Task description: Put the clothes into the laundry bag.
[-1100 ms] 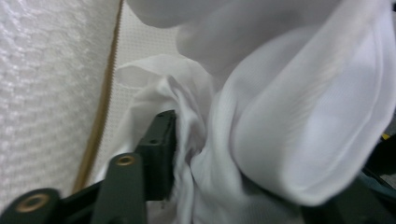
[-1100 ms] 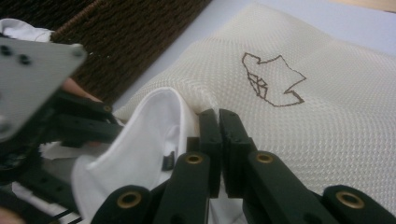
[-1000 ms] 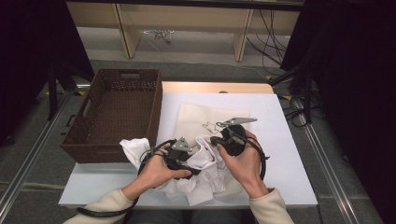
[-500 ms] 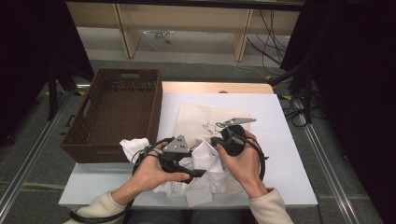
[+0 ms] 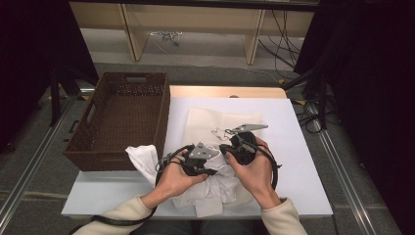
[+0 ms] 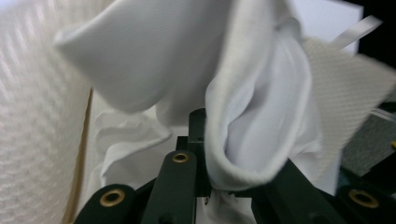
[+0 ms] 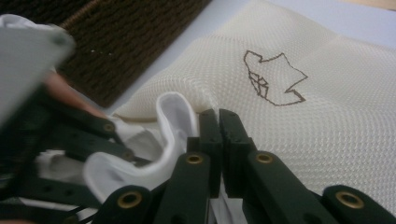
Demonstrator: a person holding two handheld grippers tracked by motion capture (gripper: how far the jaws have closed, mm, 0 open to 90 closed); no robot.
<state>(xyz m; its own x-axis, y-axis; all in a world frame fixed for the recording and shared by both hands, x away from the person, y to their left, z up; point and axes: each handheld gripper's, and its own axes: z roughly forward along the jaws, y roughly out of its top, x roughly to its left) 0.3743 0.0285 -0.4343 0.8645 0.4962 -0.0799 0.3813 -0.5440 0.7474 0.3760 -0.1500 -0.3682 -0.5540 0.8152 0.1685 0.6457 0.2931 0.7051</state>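
- the white garment [image 5: 205, 188] lies crumpled on the table [image 5: 303, 161], just right of the brown wicker basket [image 5: 122, 117] and partly over a cream mesh cloth [image 5: 215, 122] that spreads farther from the basket's near corner.
- left gripper [image 5: 208, 171]: its jaws have just been closing and are now clenched on a fold of the white garment, which bulges up out of them in the left gripper view [image 6: 252, 140].
- right gripper [image 7: 219, 123]: jaws clenched together with garment fabric beside and under them; whether they pinch a thin edge i cannot tell.
- likely trouble: the left grip bites a thick, rolled fold, so a pull toward the basket could let layers slide out.
- the right jaws sit right on the mesh cloth, so they could drag it along with the garment.
- the two grippers are nearly touching; pulling apart unevenly could twist the garment rather than spread it.
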